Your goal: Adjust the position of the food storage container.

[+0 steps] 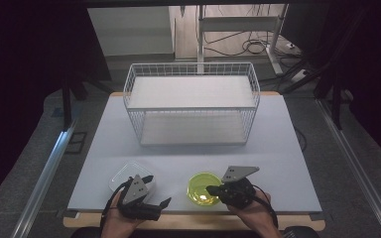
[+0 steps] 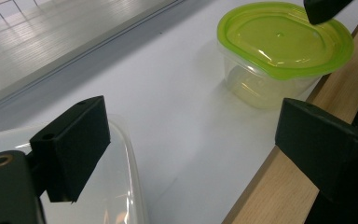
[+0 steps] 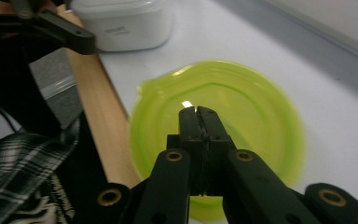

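Over green-lidded tub [image 3: 223,135]: right hand-held gripper [image 3: 199,114] jaws together, empty; left hand-held gripper [image 2: 186,140] apart.

On my high view a white wire basket [image 1: 191,101] stands on the pale desk [image 1: 278,144], near the far edge and about midway between the left and right edges, its open top facing up and a white floor inside it. I can see a light wooden strip [image 1: 188,221] running along the desk's near edge. Beyond the far edge, cables [image 1: 255,45] lie on the floor beside a white metal frame [image 1: 238,25].
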`<state>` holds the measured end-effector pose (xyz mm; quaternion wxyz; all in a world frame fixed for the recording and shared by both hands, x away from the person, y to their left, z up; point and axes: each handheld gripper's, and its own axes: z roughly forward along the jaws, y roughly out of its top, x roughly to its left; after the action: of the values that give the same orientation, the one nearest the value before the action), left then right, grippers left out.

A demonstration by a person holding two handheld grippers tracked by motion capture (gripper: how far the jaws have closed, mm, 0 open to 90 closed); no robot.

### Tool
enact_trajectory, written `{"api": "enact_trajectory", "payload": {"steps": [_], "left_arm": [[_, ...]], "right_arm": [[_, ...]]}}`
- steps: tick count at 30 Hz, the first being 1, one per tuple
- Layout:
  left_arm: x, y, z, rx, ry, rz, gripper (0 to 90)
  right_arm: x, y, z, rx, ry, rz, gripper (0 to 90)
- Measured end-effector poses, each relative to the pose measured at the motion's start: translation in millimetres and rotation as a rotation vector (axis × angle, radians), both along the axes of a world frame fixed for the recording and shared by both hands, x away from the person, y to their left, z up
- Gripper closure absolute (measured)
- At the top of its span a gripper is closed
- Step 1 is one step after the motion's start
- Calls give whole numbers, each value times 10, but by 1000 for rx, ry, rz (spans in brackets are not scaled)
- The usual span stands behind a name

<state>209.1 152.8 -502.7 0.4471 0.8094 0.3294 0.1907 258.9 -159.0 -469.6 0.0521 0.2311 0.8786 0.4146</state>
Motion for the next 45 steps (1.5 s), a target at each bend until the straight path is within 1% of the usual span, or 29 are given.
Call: {"api": "enact_trajectory", "payload": {"steps": [4,6,7,8,9,17,19,21,23,24,29,36,40,45], "left_arm": [[1,1,2,-2,-1,1,99],[1,2,2,-2,-2,0,106],[2,4,3,-4,-1,1,106],[3,4,2,-3,-1,2,106],[3,3,1,-1,-1,2,107],[1,-3,-6,10,-2,2,111],[2,-4,-8,12,-2,2,113],[1,-4,-8,13,-3,2,114],[-1,-6,-7,14,-3,1,116],[-2,-9,-8,16,-4,2,116],[-5,-9,-8,16,-4,0,117],[-5,-10,-11,16,-2,-3,119],[-6,-16,-11,18,-3,-6,119],[-6,-17,-13,20,-3,-7,120]], "right_arm": [[-19,104,-18,9,30,27,894],[-17,142,-17,26,51,37,894],[-17,142,-17,26,51,37,894],[-22,206,-18,37,65,57,894],[-26,230,-21,39,69,65,894],[-86,488,-97,9,87,132,893],[-99,525,-115,-3,82,137,893],[-100,533,-121,-5,82,139,893],[-98,539,-122,-7,79,137,893],[-91,536,-123,-15,69,132,894],[-35,497,-155,-32,66,92,893],[76,375,-135,-15,59,24,893],[148,310,-141,2,71,-6,892],[189,284,-154,5,72,-19,893]]}}
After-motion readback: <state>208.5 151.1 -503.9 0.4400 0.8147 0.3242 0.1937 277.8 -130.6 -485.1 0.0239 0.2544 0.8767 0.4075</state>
